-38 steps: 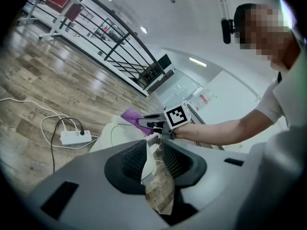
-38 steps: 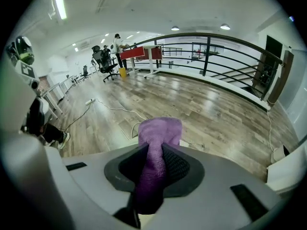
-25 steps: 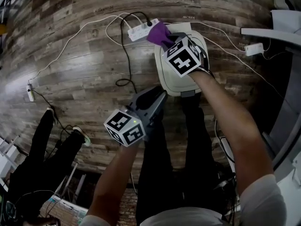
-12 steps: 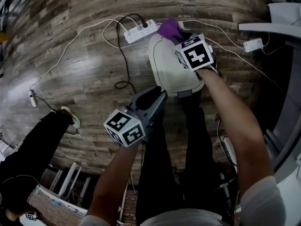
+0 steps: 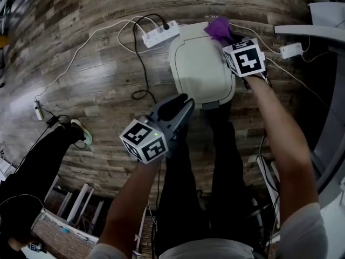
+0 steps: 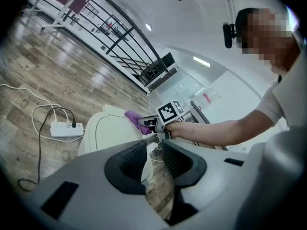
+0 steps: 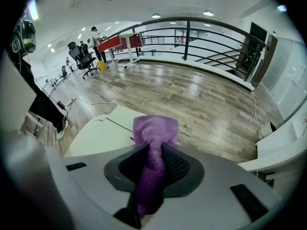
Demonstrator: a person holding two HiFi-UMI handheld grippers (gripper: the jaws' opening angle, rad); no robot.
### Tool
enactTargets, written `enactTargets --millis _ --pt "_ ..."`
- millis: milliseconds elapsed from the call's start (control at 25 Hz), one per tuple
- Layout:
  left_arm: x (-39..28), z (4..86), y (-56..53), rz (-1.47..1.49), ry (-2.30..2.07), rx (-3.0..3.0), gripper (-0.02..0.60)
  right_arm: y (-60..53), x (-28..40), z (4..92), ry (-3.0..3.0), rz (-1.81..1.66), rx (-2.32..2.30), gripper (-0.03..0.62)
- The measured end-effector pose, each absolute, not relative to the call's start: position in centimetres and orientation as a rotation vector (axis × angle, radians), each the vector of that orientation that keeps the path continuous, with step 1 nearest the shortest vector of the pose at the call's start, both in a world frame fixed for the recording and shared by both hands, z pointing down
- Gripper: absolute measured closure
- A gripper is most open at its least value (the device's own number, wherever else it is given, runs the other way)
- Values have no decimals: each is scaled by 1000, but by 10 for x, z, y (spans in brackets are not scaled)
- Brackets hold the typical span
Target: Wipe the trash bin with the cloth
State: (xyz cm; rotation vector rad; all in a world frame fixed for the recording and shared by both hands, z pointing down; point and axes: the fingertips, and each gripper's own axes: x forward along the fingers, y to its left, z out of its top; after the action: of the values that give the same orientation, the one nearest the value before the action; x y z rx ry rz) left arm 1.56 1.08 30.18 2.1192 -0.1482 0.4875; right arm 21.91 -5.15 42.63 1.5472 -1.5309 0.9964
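Cloth (image 5: 218,30) has slid rightward along the trash bin's (image 5: 199,63) far edge.

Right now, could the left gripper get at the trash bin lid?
Probably yes: the left gripper is open and empty by the near edge of the trash bin lid, nothing lies between them, and the cloth sits at the far corner.

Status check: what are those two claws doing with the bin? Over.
Right gripper shut on purple cloth, at trash bin lid's far edge. Left gripper open, empty, off the bin. Power strip beside bin, not blocking.
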Motion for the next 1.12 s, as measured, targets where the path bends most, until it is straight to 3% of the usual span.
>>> enactTargets --millis 520,760,1120 --pt "26 303 18 510 -132 2131 480 -9 285 401 -1402 965 1668 507" --pt "18 304 17 515 -147 2134 480 -26 238 386 -1516 958 1661 507" --pt "-10 307 14 516 -181 2119 480 -74 103 382 -1782 968 1500 507"
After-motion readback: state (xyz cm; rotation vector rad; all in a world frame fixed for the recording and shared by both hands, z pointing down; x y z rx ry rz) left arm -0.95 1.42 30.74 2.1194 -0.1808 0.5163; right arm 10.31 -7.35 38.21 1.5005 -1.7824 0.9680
